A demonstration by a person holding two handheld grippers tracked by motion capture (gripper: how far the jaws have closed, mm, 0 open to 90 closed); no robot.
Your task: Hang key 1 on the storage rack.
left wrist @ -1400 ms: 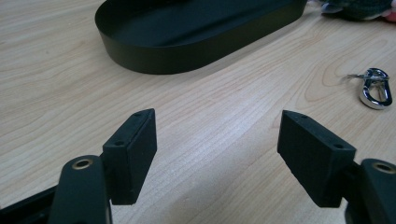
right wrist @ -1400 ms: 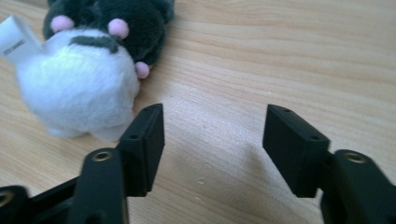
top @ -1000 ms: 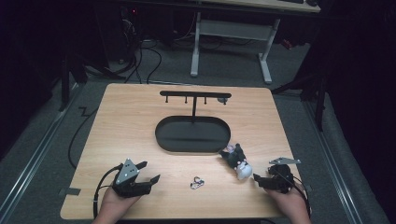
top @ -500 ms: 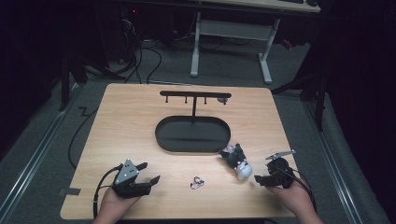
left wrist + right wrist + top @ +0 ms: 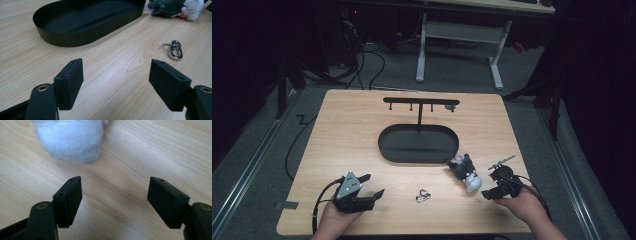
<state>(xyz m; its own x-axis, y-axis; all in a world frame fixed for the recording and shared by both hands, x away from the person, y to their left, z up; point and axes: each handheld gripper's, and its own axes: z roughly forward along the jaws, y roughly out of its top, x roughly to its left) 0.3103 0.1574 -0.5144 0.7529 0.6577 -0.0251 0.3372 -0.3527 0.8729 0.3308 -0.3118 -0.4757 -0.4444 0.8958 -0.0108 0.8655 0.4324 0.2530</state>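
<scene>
A small plush toy (image 5: 464, 170), dark grey-green with a white end, lies on the wooden table just right of a black oval tray (image 5: 384, 150). My right gripper (image 5: 488, 184) hovers close to its right, open; its jaws have just been opening with nothing between them. In the right gripper view the white fluff (image 5: 72, 142) sits ahead of the right gripper (image 5: 115, 192). A silver clasp (image 5: 424, 195) lies near the front edge. My left gripper (image 5: 373, 184) rests open at the front left. The left gripper view has the left gripper (image 5: 116, 72), the clasp (image 5: 175, 50) and the plush (image 5: 175, 6).
A black T-shaped rack (image 5: 421, 101) with small hooks rises from the tray's far side. The tray (image 5: 75, 37) holds nothing. Cables trail off the table's left edge. A white desk frame (image 5: 494, 60) stands on the floor beyond the table.
My right gripper has lifted slightly and tipped toward the plush. The left gripper, plush and clasp have not moved.
</scene>
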